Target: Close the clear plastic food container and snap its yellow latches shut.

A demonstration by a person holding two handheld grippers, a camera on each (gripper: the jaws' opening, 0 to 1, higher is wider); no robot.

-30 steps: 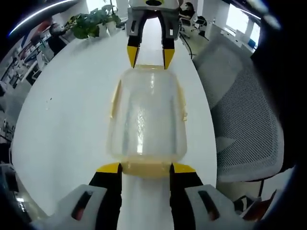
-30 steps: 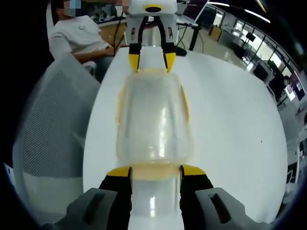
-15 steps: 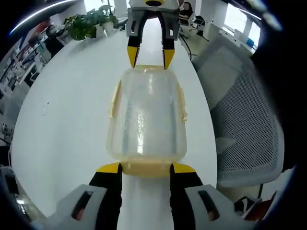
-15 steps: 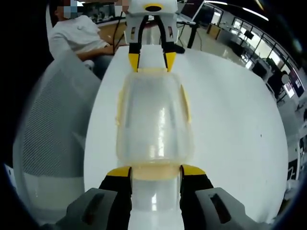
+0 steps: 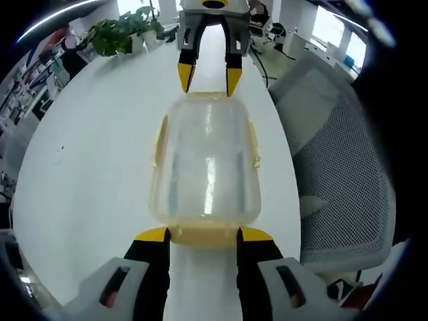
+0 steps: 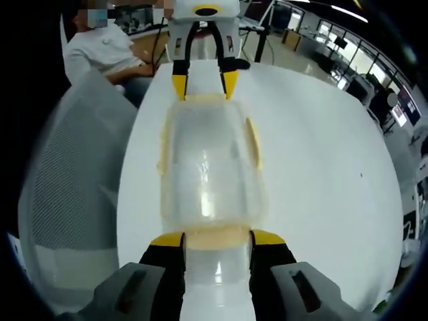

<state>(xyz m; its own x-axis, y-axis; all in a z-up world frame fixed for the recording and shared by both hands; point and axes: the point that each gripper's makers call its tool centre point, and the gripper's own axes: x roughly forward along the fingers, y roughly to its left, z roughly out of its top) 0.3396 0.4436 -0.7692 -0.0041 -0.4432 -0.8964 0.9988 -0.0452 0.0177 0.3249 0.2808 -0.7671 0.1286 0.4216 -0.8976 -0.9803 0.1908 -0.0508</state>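
The clear plastic container (image 5: 204, 160) lies lengthwise on the white table (image 5: 93, 147) with its lid on. Yellow latches (image 5: 159, 137) run down its long sides. My left gripper (image 5: 204, 233) stands open at the near end, its jaws either side of the yellow end latch (image 5: 204, 239). My right gripper (image 5: 208, 80) is at the far end, tips against the rim. In the right gripper view the same container (image 6: 208, 164) stretches away from my open right gripper (image 6: 217, 239), which straddles its end latch (image 6: 217, 235). The left gripper (image 6: 199, 85) is opposite.
A grey mesh office chair (image 5: 341, 167) stands close to the table's edge, also seen as the chair (image 6: 67, 180). A potted plant (image 5: 117, 33) sits at the far end of the table. A person in a white shirt (image 6: 107, 47) sits beyond the chair.
Both cameras have shifted slightly. The container and both grippers keep their places at its two ends, and the jaw gaps look the same.
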